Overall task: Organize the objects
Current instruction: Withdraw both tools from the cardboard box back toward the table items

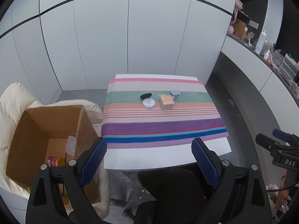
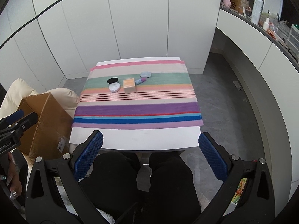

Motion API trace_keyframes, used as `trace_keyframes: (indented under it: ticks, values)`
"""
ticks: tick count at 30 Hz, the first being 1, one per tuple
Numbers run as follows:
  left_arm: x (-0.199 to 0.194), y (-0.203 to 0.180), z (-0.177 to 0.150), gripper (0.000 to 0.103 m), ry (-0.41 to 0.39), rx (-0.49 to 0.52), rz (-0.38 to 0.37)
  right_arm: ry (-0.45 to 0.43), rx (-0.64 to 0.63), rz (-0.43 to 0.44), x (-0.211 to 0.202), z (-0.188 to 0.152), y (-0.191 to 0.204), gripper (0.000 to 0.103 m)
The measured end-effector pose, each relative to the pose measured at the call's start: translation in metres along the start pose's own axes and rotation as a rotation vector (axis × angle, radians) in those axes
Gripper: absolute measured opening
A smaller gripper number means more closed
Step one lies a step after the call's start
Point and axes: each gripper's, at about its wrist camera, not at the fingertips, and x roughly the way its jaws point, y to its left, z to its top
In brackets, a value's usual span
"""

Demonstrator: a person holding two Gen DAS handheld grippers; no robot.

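On the striped cloth (image 1: pixel 160 125) (image 2: pixel 136 110) lie an orange-topped box (image 1: pixel 166 102) (image 2: pixel 129 85), a round white compact (image 1: pixel 148 103) (image 2: pixel 114 87), a black oval item (image 1: pixel 146 95) (image 2: pixel 112 80), a pale blue pouch (image 1: pixel 175 92) (image 2: pixel 146 74) and a purple tube (image 2: pixel 140 81). An open cardboard box (image 1: pixel 37 145) (image 2: pixel 43 123) stands to the table's left, with a red-and-yellow jar (image 1: pixel 55 161) inside. My left gripper (image 1: pixel 149 149) hangs open and empty above the table's near edge. The right gripper (image 2: pixel 150 142) is also open and empty, over the person's dark-clad legs (image 2: pixel 138 183).
The small white table (image 1: pixel 168 158) (image 2: pixel 134 140) stands against white wall panels. A cream cushion (image 1: pixel 13 100) (image 2: pixel 63 95) lies under the cardboard box. A cluttered counter (image 1: pixel 271 59) (image 2: pixel 271 24) curves along the right. Grey floor (image 2: pixel 224 102) lies to the table's right.
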Motion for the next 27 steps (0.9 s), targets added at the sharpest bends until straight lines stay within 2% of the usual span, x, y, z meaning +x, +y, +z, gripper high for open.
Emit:
trace_keyframes:
  ticks: [12, 27]
  values:
    - [0.012, 0.017, 0.006, 0.093, 0.01, -0.09, -0.007, 0.056, 0.023, 0.015, 0.033, 0.004, -0.008, 0.103]
    - [0.034, 0.007, 0.026, 0.093, 0.013, -0.077, 0.015, 0.074, 0.026, 0.01, 0.07, 0.022, -0.023, 0.103]
